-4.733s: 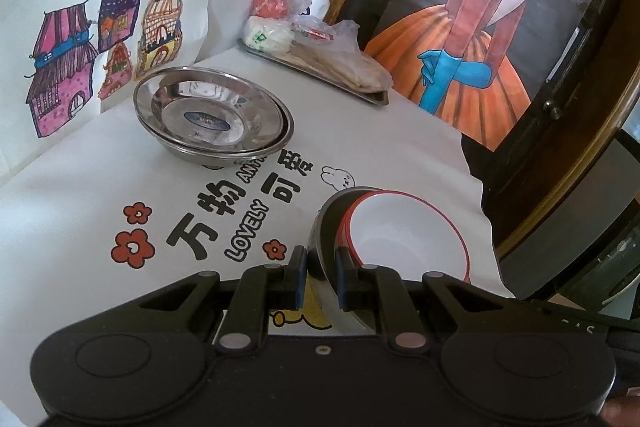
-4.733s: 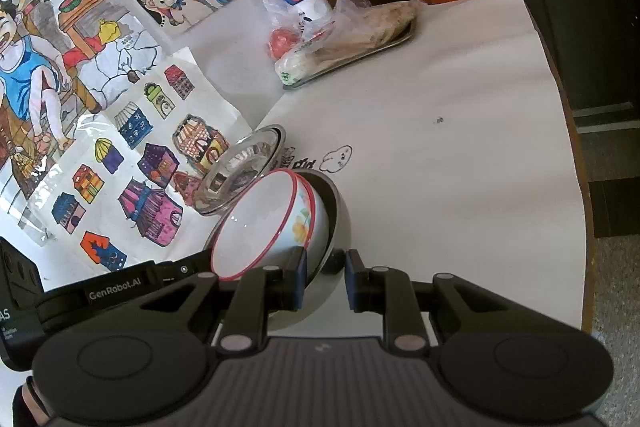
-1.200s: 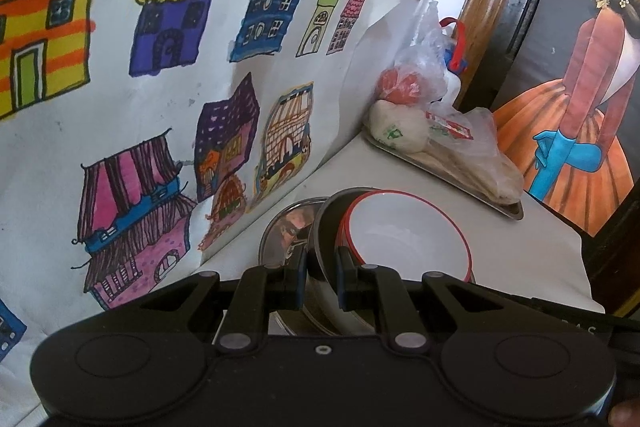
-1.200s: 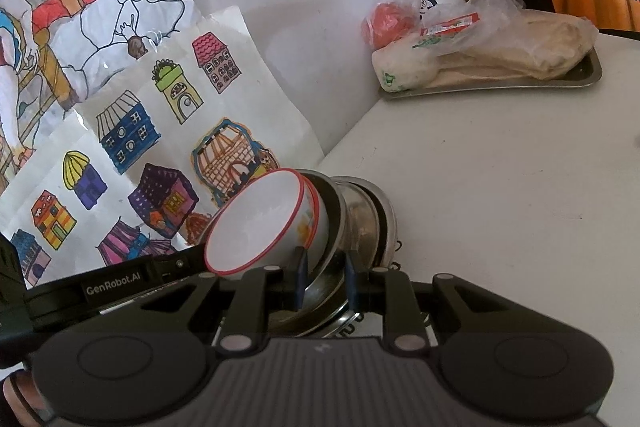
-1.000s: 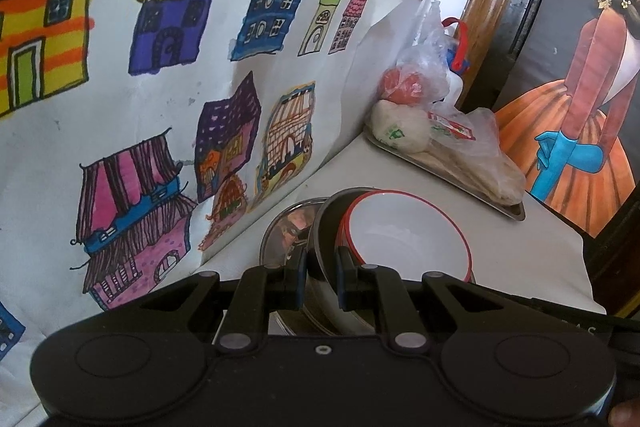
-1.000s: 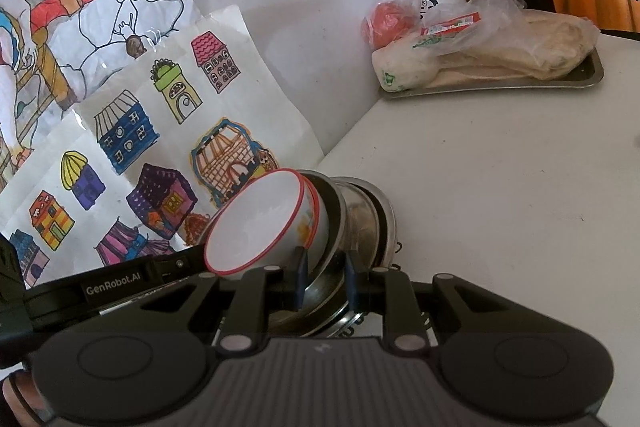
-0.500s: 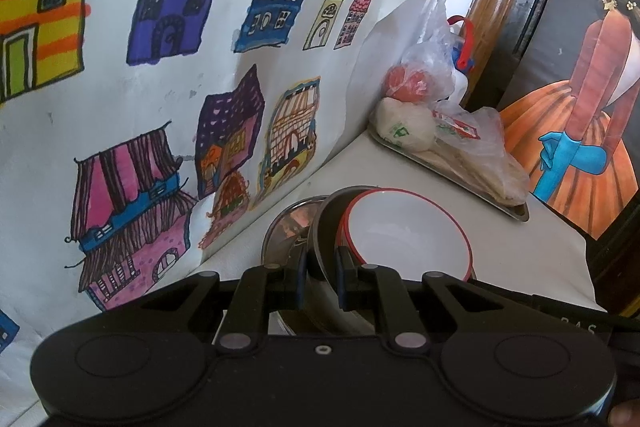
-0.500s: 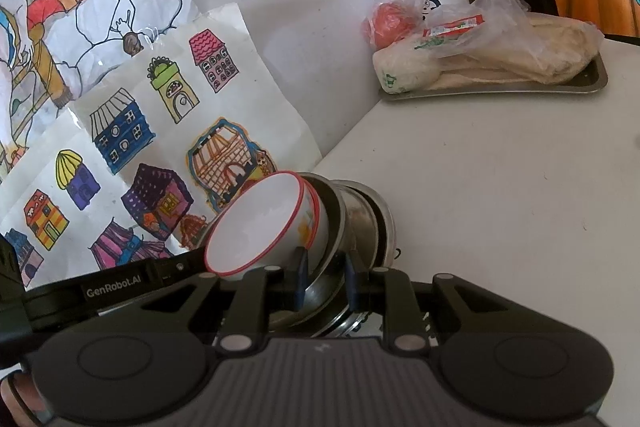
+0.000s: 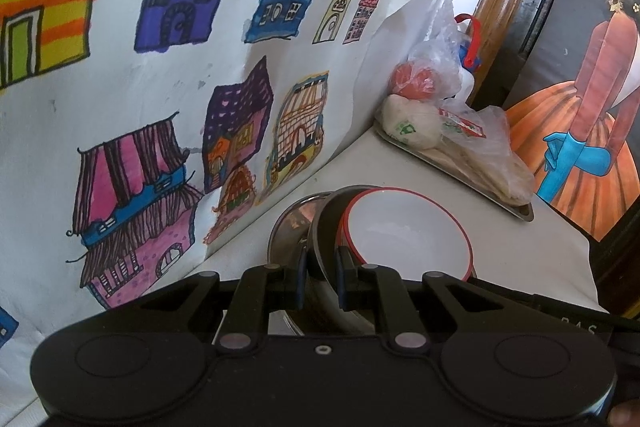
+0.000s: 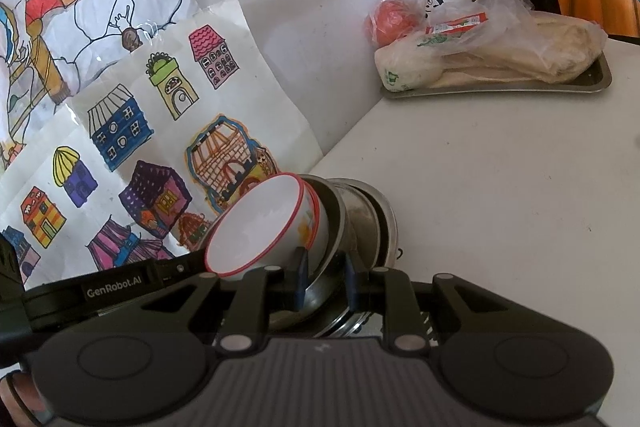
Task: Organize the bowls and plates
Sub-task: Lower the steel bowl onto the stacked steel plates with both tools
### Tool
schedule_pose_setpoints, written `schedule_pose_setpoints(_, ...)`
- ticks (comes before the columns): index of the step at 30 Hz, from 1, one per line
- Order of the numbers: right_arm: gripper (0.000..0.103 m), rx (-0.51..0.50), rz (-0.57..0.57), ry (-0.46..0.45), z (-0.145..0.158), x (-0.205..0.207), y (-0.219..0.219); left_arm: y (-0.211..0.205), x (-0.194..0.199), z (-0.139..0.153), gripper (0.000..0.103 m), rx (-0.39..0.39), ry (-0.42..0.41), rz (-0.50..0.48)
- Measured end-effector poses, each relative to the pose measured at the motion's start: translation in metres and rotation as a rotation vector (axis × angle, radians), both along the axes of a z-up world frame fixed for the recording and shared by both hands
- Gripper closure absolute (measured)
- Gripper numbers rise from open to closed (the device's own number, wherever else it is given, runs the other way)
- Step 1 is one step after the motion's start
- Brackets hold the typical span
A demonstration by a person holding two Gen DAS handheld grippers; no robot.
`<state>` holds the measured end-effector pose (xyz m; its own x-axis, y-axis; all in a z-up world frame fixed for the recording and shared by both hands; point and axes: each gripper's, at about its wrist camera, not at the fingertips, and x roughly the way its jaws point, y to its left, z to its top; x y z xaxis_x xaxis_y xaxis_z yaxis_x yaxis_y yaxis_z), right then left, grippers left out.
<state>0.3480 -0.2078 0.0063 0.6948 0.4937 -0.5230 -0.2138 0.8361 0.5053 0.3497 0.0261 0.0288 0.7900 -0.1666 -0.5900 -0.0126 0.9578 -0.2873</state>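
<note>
At lower centre, our left gripper (image 9: 319,277) and right gripper (image 10: 326,279) each clench the steel bowl's (image 10: 334,223) rim; a white red-rimmed bowl (image 9: 406,231) nests inside.

Both cams are riding right on the grippers, looking forward and down along the fingers, super close to the table. The left wrist one is facing the wall of house drawings (image 9: 168,99), with the metal tray (image 9: 516,207) off to its right. The right wrist one is looking in from the other side. Both are sharing the white bowl (image 9: 404,231) (image 10: 260,227), the drawings and the tray.
</note>
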Motion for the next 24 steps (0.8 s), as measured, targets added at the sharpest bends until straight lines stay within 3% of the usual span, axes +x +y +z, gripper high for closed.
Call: schedule_pose_setpoints(24,0.080,-0.016,0.008,-0.023,-0.0002,-0.0006,-0.0002,0.0035,-0.0026,-0.0027,0.089,-0.017,-0.001,0.007)
